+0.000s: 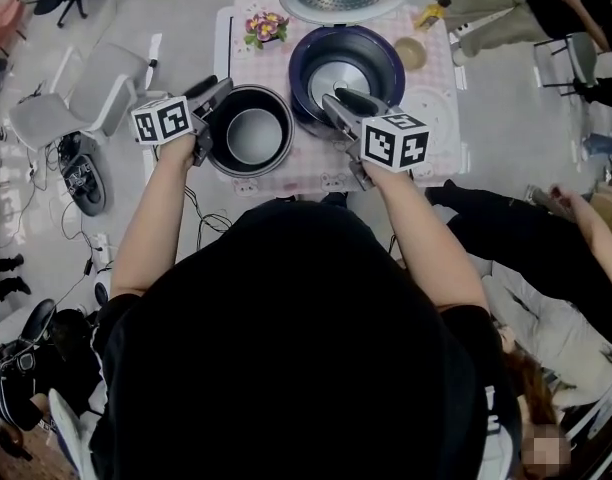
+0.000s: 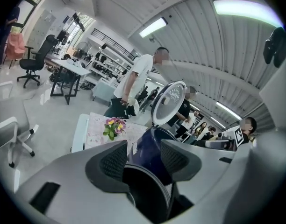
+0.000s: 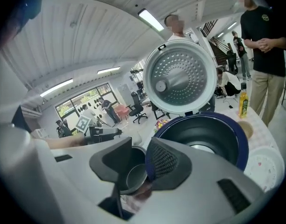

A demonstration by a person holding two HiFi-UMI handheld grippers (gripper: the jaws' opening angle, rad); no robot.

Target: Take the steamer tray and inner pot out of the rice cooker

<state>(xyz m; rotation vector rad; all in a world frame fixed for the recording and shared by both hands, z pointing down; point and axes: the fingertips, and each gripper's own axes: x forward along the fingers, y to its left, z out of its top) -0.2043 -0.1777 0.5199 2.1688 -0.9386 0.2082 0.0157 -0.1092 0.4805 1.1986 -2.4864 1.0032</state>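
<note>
Left tool [image 2: 144,162] clenched on inner pot [image 1: 251,136] rim; right tool [image 3: 142,166] same, opp. side, jaws part-open round rim. Pot hangs betw. both, out of rice cooker [image 1: 381,58], over worktop [image 1: 316,173] beside it. Judged: stiff metal, some wt, smooth thin rim, so slippy. Keep level, pinch even both sides. Steamer tray not made out.

Flower pot [image 1: 266,26], yel. bottle [image 1: 432,12], sm. bowl [image 1: 410,53]
</note>
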